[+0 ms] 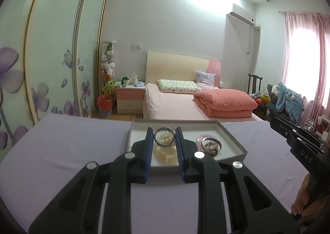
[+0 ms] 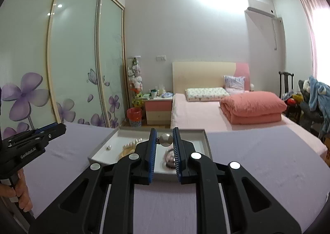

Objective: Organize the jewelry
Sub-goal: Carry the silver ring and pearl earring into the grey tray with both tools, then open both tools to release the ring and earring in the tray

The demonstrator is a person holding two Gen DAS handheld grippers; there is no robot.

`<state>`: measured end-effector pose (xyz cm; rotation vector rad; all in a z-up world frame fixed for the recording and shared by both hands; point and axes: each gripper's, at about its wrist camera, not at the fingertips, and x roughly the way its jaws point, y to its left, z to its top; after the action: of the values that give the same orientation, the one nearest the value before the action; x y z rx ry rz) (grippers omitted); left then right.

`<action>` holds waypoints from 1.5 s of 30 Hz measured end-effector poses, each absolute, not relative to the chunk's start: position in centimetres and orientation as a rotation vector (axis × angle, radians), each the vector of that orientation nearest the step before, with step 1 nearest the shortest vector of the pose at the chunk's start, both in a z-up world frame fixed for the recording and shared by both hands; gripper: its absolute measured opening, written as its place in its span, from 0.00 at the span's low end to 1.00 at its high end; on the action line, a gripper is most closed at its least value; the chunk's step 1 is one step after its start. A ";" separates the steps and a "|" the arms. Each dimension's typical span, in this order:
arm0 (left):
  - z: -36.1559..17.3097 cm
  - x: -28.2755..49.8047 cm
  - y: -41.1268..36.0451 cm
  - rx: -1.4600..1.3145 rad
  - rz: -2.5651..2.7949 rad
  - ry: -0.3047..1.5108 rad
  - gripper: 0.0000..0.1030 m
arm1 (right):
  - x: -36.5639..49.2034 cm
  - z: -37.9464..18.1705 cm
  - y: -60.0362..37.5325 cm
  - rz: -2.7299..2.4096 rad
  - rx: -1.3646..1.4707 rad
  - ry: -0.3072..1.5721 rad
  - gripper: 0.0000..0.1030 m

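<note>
A shallow white tray [image 1: 233,141] sits at the far edge of the lilac-covered table. My left gripper [image 1: 164,131] is shut on a round silver-rimmed case [image 1: 164,139] with a clear face; pale beads show in it. Under it in the tray lies a cream bracelet [image 1: 165,156]. To the right lie a pink bead bracelet [image 1: 199,138] and a round silver tin [image 1: 211,145]. My right gripper [image 2: 164,131] is shut on a small round silver disc [image 2: 166,140] above the tray [image 2: 203,137]. A pearl bracelet [image 2: 132,143] and a loose bead [image 2: 108,147] lie at the tray's left.
The other gripper shows at each view's edge: the right one [image 1: 273,121] beside the tray's right, the left one [image 2: 60,127] beside its left, each in a person's hand. Lilac cloth [image 1: 72,151] covers the table. A pink bed [image 1: 175,108] stands beyond.
</note>
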<state>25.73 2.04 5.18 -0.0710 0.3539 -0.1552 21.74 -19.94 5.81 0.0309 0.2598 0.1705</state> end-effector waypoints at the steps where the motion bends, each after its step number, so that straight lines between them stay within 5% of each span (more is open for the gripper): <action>1: 5.2 26.1 1.9 -0.068 -0.153 0.350 0.21 | 22.2 5.9 -19.8 0.171 0.026 0.255 0.16; 34: 0.4 39.2 -1.7 -0.049 -0.147 0.366 0.21 | 34.7 0.9 -18.0 0.178 0.070 0.333 0.17; 35: 0.1 39.5 -1.7 -0.048 -0.148 0.375 0.21 | 34.9 0.7 -17.9 0.182 0.069 0.347 0.18; 38: -0.6 39.9 -1.8 -0.046 -0.150 0.391 0.21 | 35.1 0.4 -17.8 0.189 0.072 0.370 0.52; 45: -1.2 40.2 -1.9 -0.036 -0.160 0.412 0.21 | 34.5 0.8 -18.0 0.176 0.063 0.356 0.55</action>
<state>40.23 -1.94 -1.16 -0.0356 0.4116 -0.1597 34.46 -17.96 0.82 0.0631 0.3561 0.1757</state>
